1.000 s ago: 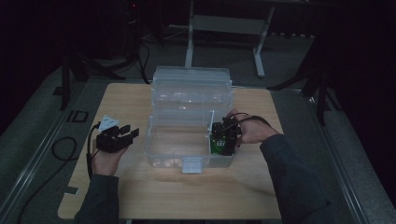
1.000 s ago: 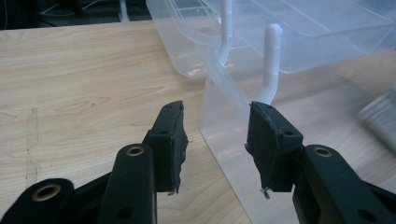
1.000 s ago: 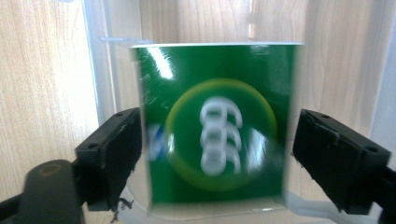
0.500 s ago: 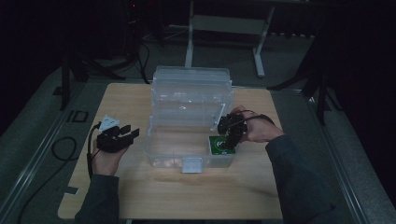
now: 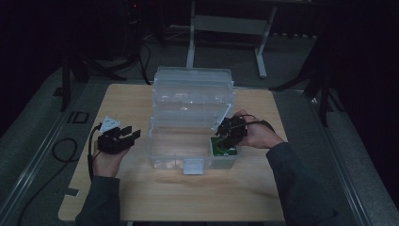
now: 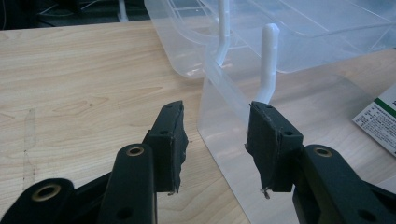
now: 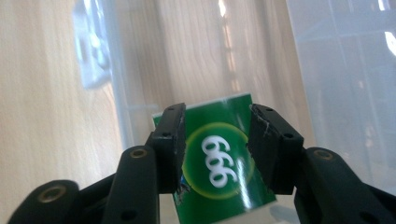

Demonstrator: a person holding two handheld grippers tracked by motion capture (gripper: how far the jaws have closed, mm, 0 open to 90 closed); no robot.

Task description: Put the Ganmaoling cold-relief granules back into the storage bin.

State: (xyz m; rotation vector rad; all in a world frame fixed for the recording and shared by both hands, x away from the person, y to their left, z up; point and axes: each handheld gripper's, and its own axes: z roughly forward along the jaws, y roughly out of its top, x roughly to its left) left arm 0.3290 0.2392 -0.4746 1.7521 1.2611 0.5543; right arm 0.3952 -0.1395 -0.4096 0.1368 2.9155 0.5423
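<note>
Spanning pale wood, table [image 5: 141, 197] (dark room), clear bin [image 5: 193, 101]

wooden table [image 5: 141, 197] | metal stand [image 5: 226, 28] behind | floor cable [image 5: 61, 150] left

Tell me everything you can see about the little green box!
The green box is small, flat and glossy like printed cardboard, with white edges and a yellow-ringed circle holding white numerals that read 666 or 999. It lies inside the clear plastic bin, in its front right corner. The right gripper has just been closing, its jaws straddling the box; whether the pads touch it is unclear.
</note>
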